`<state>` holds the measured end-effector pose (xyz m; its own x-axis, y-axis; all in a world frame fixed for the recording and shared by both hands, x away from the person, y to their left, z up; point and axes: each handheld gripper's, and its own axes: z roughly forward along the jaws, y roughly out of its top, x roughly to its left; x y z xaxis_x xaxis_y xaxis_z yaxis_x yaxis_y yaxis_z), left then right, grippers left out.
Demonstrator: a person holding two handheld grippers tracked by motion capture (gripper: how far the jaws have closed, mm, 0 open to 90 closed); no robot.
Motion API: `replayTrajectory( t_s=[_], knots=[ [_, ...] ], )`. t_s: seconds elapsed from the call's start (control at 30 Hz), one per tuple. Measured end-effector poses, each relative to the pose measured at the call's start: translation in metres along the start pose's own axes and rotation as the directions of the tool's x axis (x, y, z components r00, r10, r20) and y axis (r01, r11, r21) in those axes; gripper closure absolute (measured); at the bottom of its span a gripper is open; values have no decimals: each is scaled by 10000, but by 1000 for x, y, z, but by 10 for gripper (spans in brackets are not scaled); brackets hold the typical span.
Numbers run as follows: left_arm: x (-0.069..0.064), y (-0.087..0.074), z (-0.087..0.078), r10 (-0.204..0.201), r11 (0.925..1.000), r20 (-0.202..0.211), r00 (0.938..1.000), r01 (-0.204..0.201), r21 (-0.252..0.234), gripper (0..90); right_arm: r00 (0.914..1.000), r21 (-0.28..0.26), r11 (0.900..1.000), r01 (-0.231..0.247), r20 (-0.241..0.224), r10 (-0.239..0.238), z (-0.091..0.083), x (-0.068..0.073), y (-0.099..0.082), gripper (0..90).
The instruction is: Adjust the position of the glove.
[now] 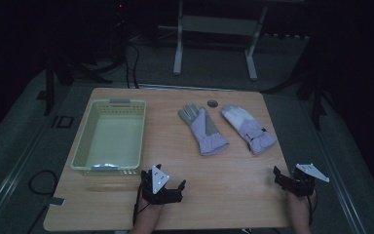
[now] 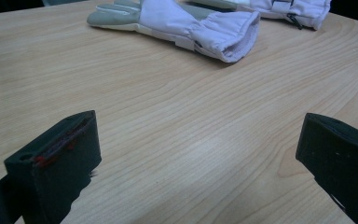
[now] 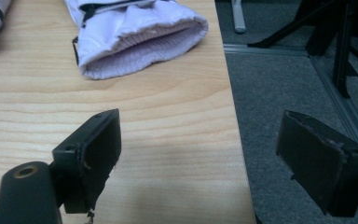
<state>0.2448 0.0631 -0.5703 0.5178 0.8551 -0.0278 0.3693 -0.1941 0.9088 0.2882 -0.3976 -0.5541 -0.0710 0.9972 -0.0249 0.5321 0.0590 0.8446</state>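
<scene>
Left gripper (image 1: 168,187), jaws wide and holding nothing, sits low centre; right gripper (image 1: 288,176), also wide and holding nothing, sits lower right. 2 gloves lie mid-table: left glove (image 1: 202,128), right glove (image 1: 250,128).

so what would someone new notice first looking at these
Probably the two pale lilac gloves, the left glove and the right glove, lying side by side on the far half of the wooden table. Next, the empty pale green basket on the table's left side. Nearest the camera, the left gripper and right gripper sit open, holding nothing.
</scene>
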Motion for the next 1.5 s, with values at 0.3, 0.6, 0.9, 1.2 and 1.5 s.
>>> replayTrajectory(
  t_s=[0.3,0.6,0.9,1.2,1.5],
  knots=[
    [0,-1,-1,-63,10000,64,10000,63,-65,0,9996,-285,9995,-143,228,150,-3,0,-2,128],
    [2,0,-1,-194,9998,167,9997,194,37,0,9995,492,9988,-81,-300,95,-3,1,7,116],
    [2,-1,-2,-191,9998,207,9996,192,-23,0,9946,1471,9891,24,-1026,129,-10,-2,34,158],
    [3,-1,-1,-280,9996,272,9992,280,3,0,9869,643,9979,-116,-1597,218,-33,5,76,176],
    [3,-1,-2,-273,9996,279,9992,274,-28,1,9709,54,9994,334,-2374,-312,-32,27,108,216]
  ],
)
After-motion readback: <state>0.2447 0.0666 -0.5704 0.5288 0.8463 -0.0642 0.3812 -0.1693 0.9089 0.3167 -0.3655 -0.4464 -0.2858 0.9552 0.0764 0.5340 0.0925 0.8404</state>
